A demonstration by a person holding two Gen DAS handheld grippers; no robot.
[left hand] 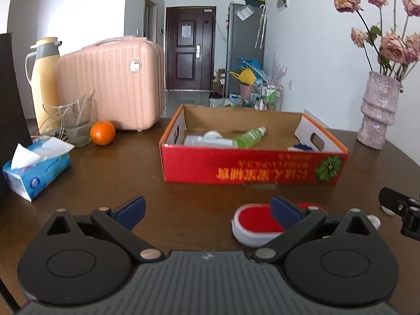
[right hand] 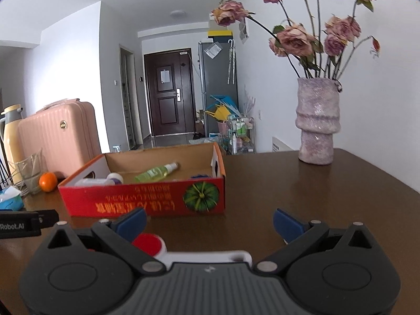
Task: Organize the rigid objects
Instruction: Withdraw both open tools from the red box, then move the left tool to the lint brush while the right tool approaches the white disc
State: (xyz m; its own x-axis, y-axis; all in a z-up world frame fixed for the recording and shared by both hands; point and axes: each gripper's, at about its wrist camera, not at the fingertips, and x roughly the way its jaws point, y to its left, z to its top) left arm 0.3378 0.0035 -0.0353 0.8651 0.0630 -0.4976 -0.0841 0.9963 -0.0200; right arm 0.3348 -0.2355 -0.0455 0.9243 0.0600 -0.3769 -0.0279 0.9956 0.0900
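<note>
A red and white lint brush point(left hand: 256, 223) lies flat on the brown table, partly under the right finger of my left gripper point(left hand: 208, 211), which is open and empty. In the right wrist view the same brush point(right hand: 151, 244) lies beneath my right gripper point(right hand: 210, 223), its white handle running under the gripper body; that gripper is open and holds nothing. Beyond both stands an open red cardboard box point(left hand: 252, 166) point(right hand: 147, 199) holding a green spray bottle point(left hand: 249, 136) point(right hand: 157, 172), a white tube point(left hand: 207, 139) and a blue item point(left hand: 302, 147).
At the left stand a tissue pack point(left hand: 36, 170), an orange point(left hand: 102, 133), a glass cup point(left hand: 76, 123), a pink case point(left hand: 113, 84) and a yellow thermos point(left hand: 44, 78). A pink vase point(right hand: 317, 120) of dried roses stands at the right. The right gripper's body point(left hand: 401, 210) shows at the left view's edge.
</note>
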